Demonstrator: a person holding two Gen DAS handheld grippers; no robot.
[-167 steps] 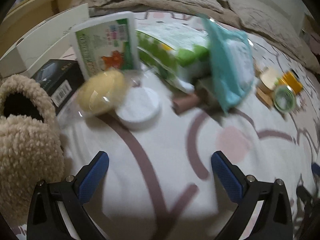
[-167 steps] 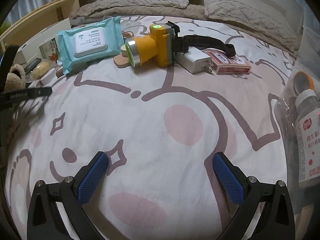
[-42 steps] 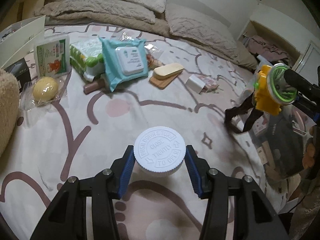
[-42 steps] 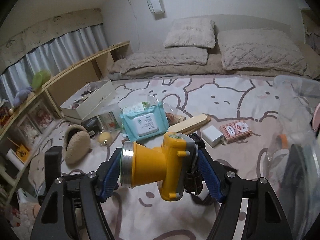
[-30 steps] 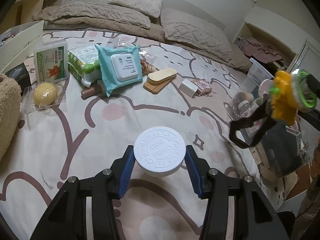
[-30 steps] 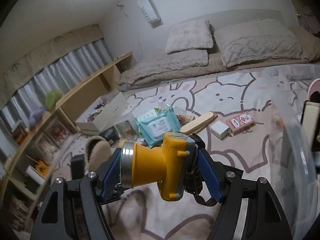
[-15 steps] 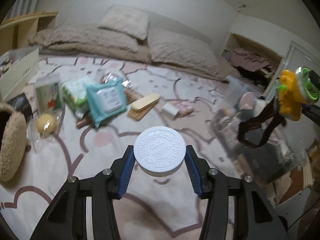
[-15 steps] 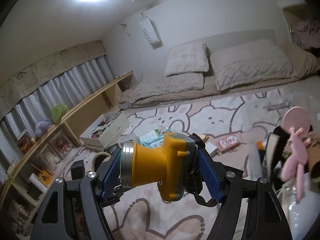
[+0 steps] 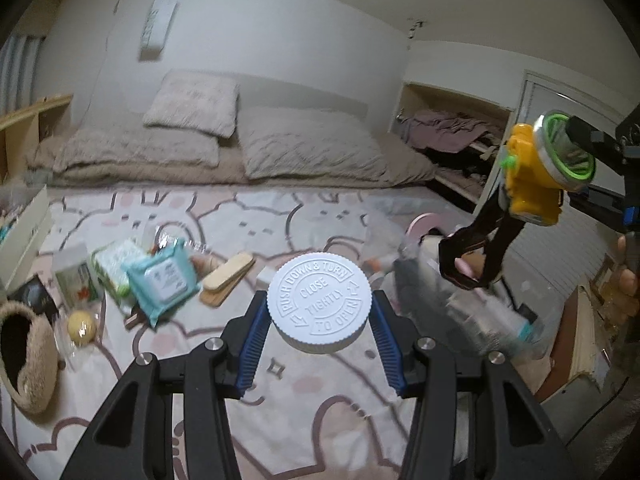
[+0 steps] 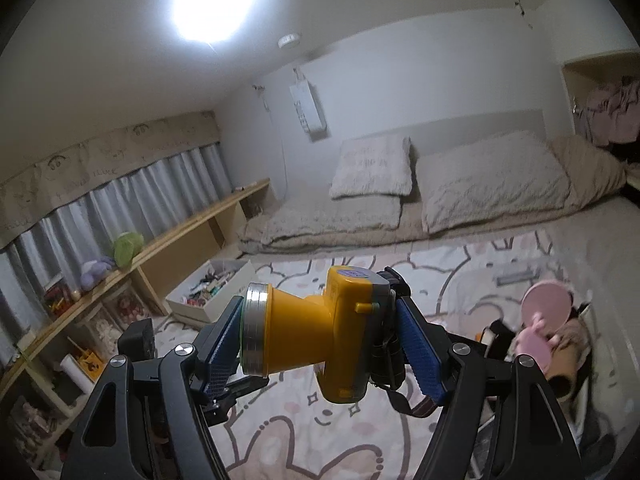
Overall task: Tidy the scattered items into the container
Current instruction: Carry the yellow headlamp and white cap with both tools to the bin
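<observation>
left gripper (image 9: 320,332) jaws clamp your bottle (image 9: 319,301) | right gripper (image 10: 320,344) jaws clamp headlamp (image 10: 316,332) | risk: dangling strap (image 9: 476,256) may snag bin (image 9: 472,320) rim; lift clear

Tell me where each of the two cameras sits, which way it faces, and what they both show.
Left wrist: rides the left gripper, facing across the bed toward the pillows; its fingers clamp a white-capped bottle, and fingertips of a hand show at right.
Right wrist: rides the right gripper, facing the shelf wall and pillows; its fingers clamp a yellow headlamp.
Shared: bed, pillows, headlamp, clear container.
</observation>
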